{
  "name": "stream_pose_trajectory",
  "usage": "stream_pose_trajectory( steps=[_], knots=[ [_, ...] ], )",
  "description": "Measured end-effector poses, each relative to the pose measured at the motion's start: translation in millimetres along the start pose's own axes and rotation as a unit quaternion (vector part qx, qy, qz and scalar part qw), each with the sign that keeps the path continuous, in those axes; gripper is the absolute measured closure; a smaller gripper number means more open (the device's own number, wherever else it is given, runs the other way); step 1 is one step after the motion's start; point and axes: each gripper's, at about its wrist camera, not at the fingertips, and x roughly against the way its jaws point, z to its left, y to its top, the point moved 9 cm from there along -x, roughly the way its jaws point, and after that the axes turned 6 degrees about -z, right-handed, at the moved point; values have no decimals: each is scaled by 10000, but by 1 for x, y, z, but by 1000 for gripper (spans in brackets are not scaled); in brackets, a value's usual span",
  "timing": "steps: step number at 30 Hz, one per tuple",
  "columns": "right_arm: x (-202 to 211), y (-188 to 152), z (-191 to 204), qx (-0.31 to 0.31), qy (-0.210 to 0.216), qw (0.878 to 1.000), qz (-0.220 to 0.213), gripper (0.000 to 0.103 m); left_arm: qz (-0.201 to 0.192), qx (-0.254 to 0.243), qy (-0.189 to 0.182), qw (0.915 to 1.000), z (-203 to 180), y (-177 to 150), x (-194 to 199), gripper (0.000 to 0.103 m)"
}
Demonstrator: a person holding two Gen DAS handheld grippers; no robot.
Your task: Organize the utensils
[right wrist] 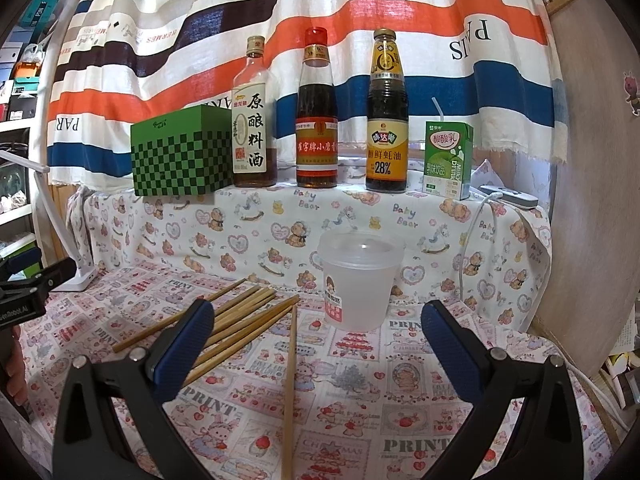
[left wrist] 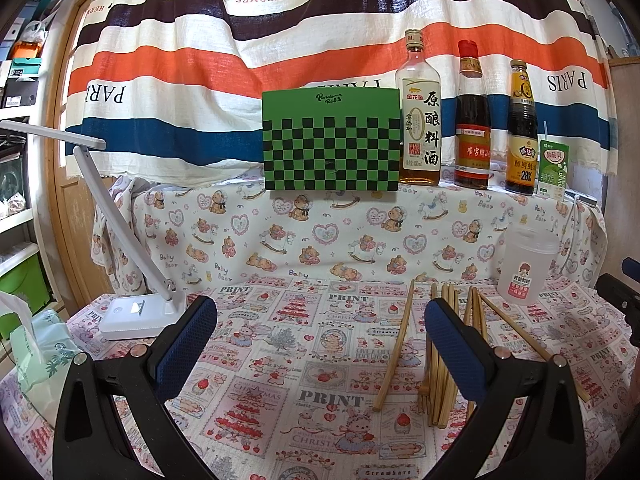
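Note:
Several wooden chopsticks (left wrist: 438,360) lie loose on the patterned tablecloth; in the right wrist view they (right wrist: 244,320) fan out left of centre, one (right wrist: 290,392) lying apart and pointing toward me. A frosted plastic cup (left wrist: 526,266) stands upright and empty behind them; it also shows in the right wrist view (right wrist: 358,282). My left gripper (left wrist: 320,344) is open and empty above the cloth, its right finger over the chopsticks. My right gripper (right wrist: 318,344) is open and empty, in front of the cup.
A raised shelf at the back holds a green checkered box (left wrist: 331,140), three sauce bottles (right wrist: 318,112) and a green drink carton (right wrist: 448,160). A white desk lamp (left wrist: 136,316) stands at the left, a tissue pack (left wrist: 44,344) beside it. A white cable (right wrist: 474,232) hangs at right.

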Motion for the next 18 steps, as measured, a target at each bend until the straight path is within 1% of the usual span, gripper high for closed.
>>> stream_pose_trajectory(
  steps=[5, 11, 14, 18],
  knots=[
    [0, 0, 0, 15, -11, 10000, -4, 0, 0, 5, 8, 10000, 0, 0, 0, 0],
    [2, 1, 0, 25, -57, 10000, -31, 0, -76, 51, 111, 9999, 8, 2, 2, 0],
    [3, 1, 0, 36, -40, 10000, -34, 0, -124, 81, 263, 9995, 14, 3, 4, 0],
    [5, 0, 3, 64, -7, 10000, -17, 0, -291, 177, 162, 9993, 17, 7, 10, 0]
  ],
)
